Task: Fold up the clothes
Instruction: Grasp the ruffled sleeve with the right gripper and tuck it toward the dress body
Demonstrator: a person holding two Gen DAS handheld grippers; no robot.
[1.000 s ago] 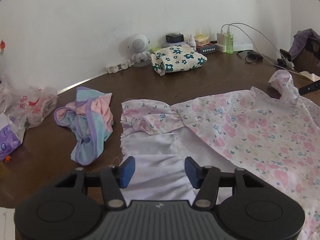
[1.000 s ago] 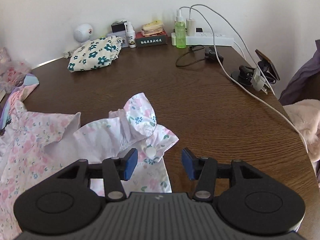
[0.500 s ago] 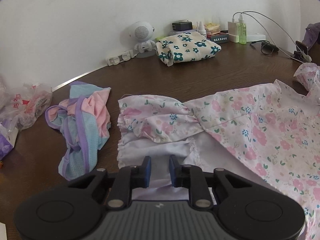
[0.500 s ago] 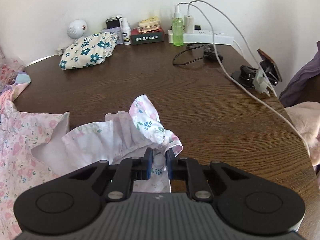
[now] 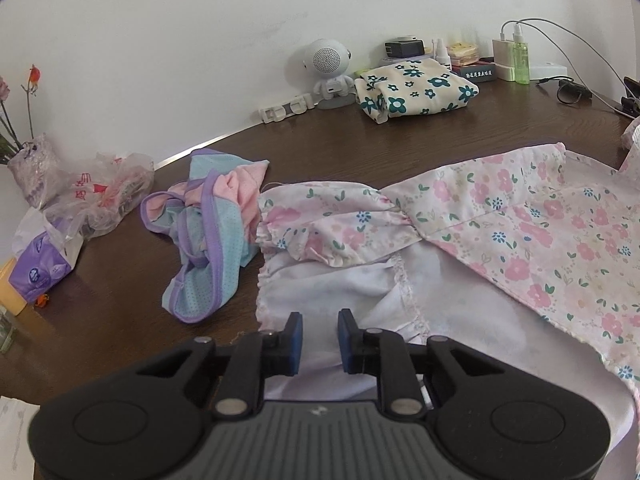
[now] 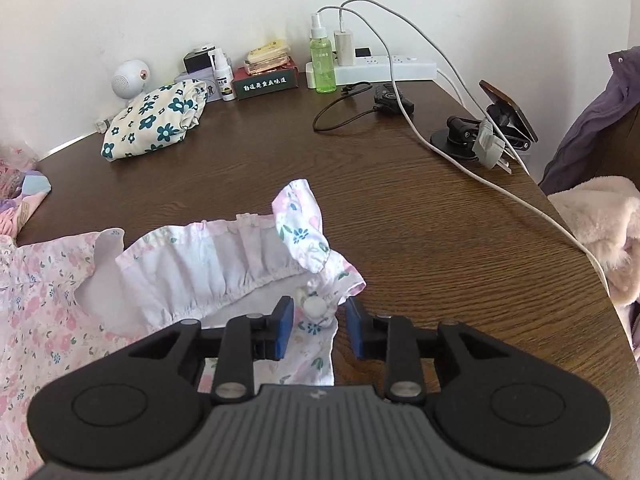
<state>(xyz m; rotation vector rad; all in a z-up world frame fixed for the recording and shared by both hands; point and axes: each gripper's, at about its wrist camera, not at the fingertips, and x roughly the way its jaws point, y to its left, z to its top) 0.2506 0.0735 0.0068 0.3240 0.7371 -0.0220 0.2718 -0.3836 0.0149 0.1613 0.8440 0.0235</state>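
Note:
A pink floral dress [image 5: 520, 232] lies spread on the dark wooden table [image 6: 400, 208], its white lining [image 5: 360, 292] turned up at the near left. My left gripper [image 5: 320, 338] is down on that lining, its blue pads narrow with a fold of the white cloth pinched between them. In the right wrist view the dress [image 6: 200, 264] ends in a ruffled corner with a white button [image 6: 316, 306]. My right gripper [image 6: 319, 326] straddles that corner. Its jaws are opening, and a gap shows beside the right pad.
A folded cream garment with teal flowers [image 5: 416, 90] sits at the back by a white robot speaker [image 5: 328, 64]. A pastel blue, pink and purple garment [image 5: 204, 236] lies left of the dress. A power strip [image 6: 384, 66] with cables, a phone holder [image 6: 492, 124] and a fluffy pink garment [image 6: 600, 220] are at the right.
Both grippers went from wide open to narrow. The left one sank and stayed narrow on the lining. The right one pinched the buttoned corner, then widened again.

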